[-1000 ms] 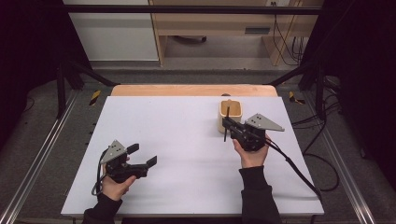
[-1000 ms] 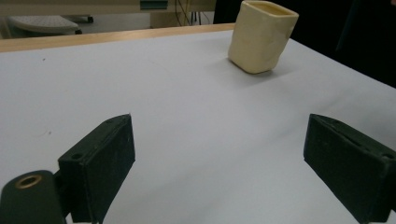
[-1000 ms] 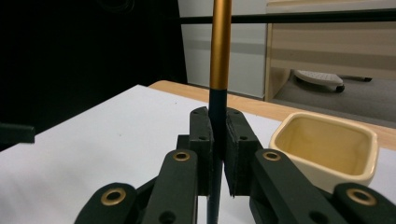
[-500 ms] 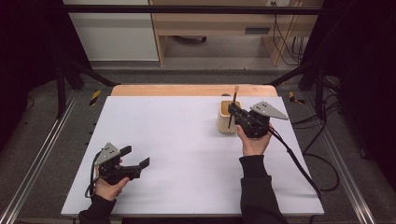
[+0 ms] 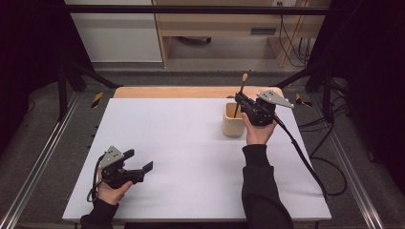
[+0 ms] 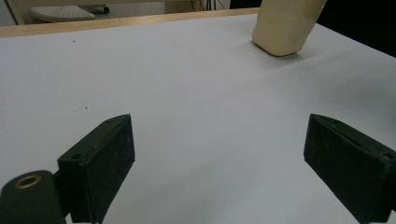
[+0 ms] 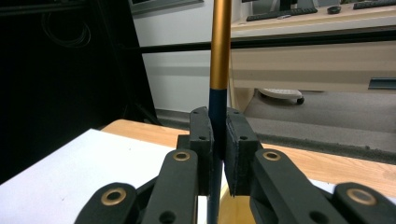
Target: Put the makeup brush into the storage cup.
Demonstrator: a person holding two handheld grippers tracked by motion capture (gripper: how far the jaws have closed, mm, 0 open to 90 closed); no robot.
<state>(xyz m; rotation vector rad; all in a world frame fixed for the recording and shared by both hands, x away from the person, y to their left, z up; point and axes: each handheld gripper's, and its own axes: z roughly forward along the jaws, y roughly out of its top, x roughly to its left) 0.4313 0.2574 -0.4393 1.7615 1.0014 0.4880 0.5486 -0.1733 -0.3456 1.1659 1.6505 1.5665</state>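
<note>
My right gripper [image 5: 238, 99] is shut on a thin brush [image 5: 240, 92] with a dark handle and a gold band [image 7: 220, 46]. The brush stands nearly upright between the pads [image 7: 201, 140]. Its lower end points into the mouth of a beige cup [image 5: 233, 126] at the table's far right; how deep it reaches I cannot tell. The right hand hovers just beyond and to the right of the cup. My left gripper [image 5: 139, 160] rests low at the table's near left, jaws wide apart and empty [image 6: 224, 158]. The cup [image 6: 286, 25] stands far ahead of it.
The white table top [image 5: 181, 138] has a wooden strip [image 5: 167, 91] along its far edge. The right gripper's cable [image 5: 305, 160] trails off the right side. Metal rails [image 5: 38, 167] run along both sides, and a wooden desk [image 5: 215, 24] stands behind.
The right hand has moved away from the person and slightly up, carrying the brush, and now sits beside the cup. The left hand has barely shifted.
</note>
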